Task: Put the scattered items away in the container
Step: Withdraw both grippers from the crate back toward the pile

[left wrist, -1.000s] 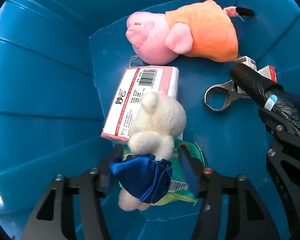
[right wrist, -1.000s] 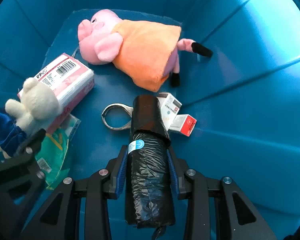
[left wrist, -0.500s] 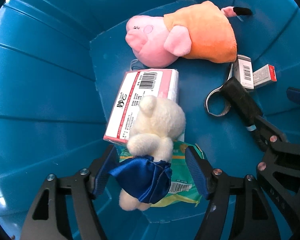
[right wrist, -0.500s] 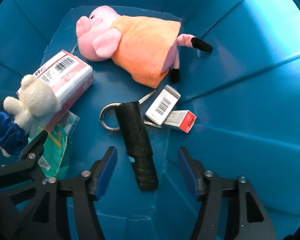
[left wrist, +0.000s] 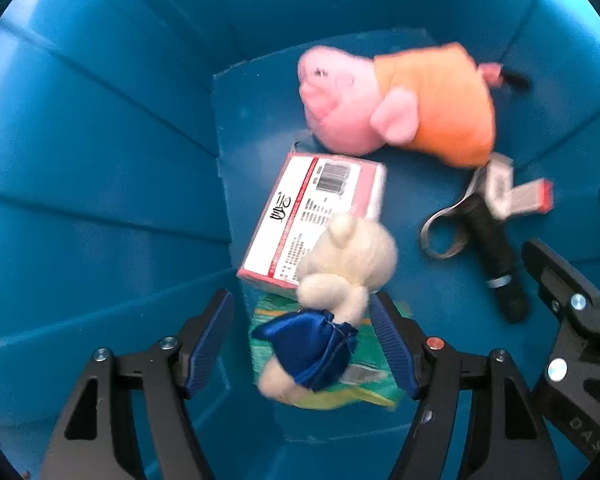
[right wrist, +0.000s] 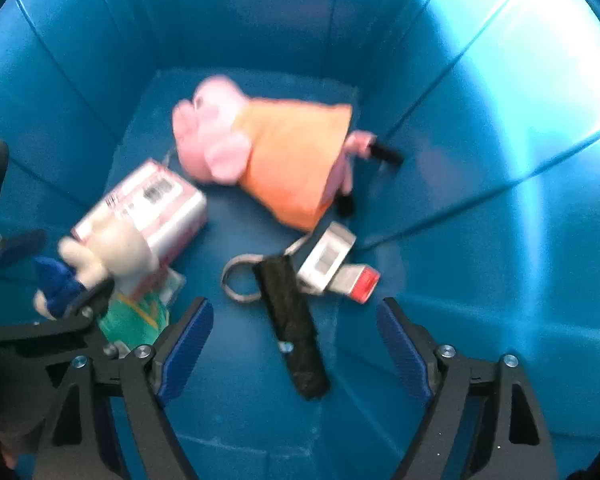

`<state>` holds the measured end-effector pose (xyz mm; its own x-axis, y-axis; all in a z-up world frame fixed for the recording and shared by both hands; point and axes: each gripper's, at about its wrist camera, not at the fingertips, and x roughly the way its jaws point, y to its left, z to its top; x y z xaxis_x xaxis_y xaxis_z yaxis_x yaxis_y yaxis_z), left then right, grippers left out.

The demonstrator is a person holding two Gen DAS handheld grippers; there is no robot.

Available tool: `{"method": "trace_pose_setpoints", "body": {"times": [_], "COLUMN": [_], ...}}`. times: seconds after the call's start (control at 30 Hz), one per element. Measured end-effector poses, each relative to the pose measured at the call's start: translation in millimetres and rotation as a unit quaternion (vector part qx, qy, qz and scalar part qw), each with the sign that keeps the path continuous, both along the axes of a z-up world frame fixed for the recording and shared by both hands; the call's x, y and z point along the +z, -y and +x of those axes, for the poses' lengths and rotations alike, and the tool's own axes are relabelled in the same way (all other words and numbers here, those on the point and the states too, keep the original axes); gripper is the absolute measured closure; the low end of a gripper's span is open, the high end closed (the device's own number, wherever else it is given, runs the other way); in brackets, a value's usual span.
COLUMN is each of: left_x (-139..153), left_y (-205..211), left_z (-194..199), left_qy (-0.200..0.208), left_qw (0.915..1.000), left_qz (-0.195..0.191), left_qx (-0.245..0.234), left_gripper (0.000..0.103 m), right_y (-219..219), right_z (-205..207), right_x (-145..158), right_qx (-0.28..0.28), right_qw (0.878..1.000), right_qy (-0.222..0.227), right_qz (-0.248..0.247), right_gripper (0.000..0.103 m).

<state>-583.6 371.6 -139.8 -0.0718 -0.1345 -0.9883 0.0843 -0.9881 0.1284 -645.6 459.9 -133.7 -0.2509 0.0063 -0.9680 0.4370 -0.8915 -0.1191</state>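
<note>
Both grippers are inside the blue bin [left wrist: 100, 160], which also shows in the right wrist view [right wrist: 480, 160]. My left gripper [left wrist: 304, 344] is open, its jaws apart on either side of a white plush with a blue dress [left wrist: 332, 288], not gripping it. The plush lies on a pink tissue pack [left wrist: 312, 208] and a green packet [left wrist: 364, 384]. My right gripper [right wrist: 296, 344] is open above a black bag roll [right wrist: 292, 320] lying free on the bin floor. A pink pig plush in an orange dress [right wrist: 280, 160] lies at the far end.
Metal scissors [right wrist: 240, 280] lie partly under the black roll. Two small boxes [right wrist: 332, 264] sit beside it, one with a red end [right wrist: 364, 284]. The bin's sloping walls close in on all sides. The right gripper's body shows at the right of the left wrist view [left wrist: 572, 320].
Both grippers opened and pulled back upward. The right one let go of the black roll, which now lies on the bin floor. The left one released the white plush.
</note>
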Motion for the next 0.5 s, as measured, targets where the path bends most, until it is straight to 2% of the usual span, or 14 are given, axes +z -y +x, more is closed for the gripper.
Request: {"method": "trace_pose_setpoints", "body": {"times": [0.07, 0.2, 0.33, 0.4, 0.43, 0.47, 0.5], "left_x": [26.6, 81.5, 127.0, 152.2, 161.9, 171.4, 181.0], "left_y": [7.1, 23.7, 27.6, 34.6, 36.8, 41.4, 45.6], "left_z": [4.0, 15.8, 30.6, 48.6, 57.4, 66.5, 77.3], "left_qy": [-0.032, -0.097, -0.150, -0.185, -0.201, -0.217, -0.235], "left_qw": [0.9992, 0.9943, 0.9874, 0.9814, 0.9782, 0.9748, 0.9707], "left_qz": [0.019, 0.041, 0.050, 0.052, 0.052, 0.051, 0.048], "left_qx": [0.013, 0.016, 0.002, 0.005, 0.008, 0.011, 0.014], "left_gripper": [0.033, 0.033, 0.033, 0.028, 0.019, 0.015, 0.014], "right_y": [-2.9, -13.2, -13.8, -14.8, -14.8, -14.7, -14.4], "right_z": [0.2, 13.0, 35.3, 51.3, 61.0, 71.3, 81.3], "right_x": [24.9, 80.1, 122.2, 144.4, 156.5, 167.3, 176.2], "right_qx": [-0.002, -0.005, 0.012, 0.017, 0.019, 0.022, 0.025], "right_qw": [0.999, 0.989, 0.979, 0.973, 0.970, 0.966, 0.963], "right_qy": [-0.040, -0.099, -0.141, -0.162, -0.175, -0.188, -0.198], "right_qz": [-0.032, -0.111, -0.145, -0.162, -0.168, -0.175, -0.181], "right_gripper": [0.017, 0.000, 0.000, 0.000, 0.000, 0.000, 0.000]}}
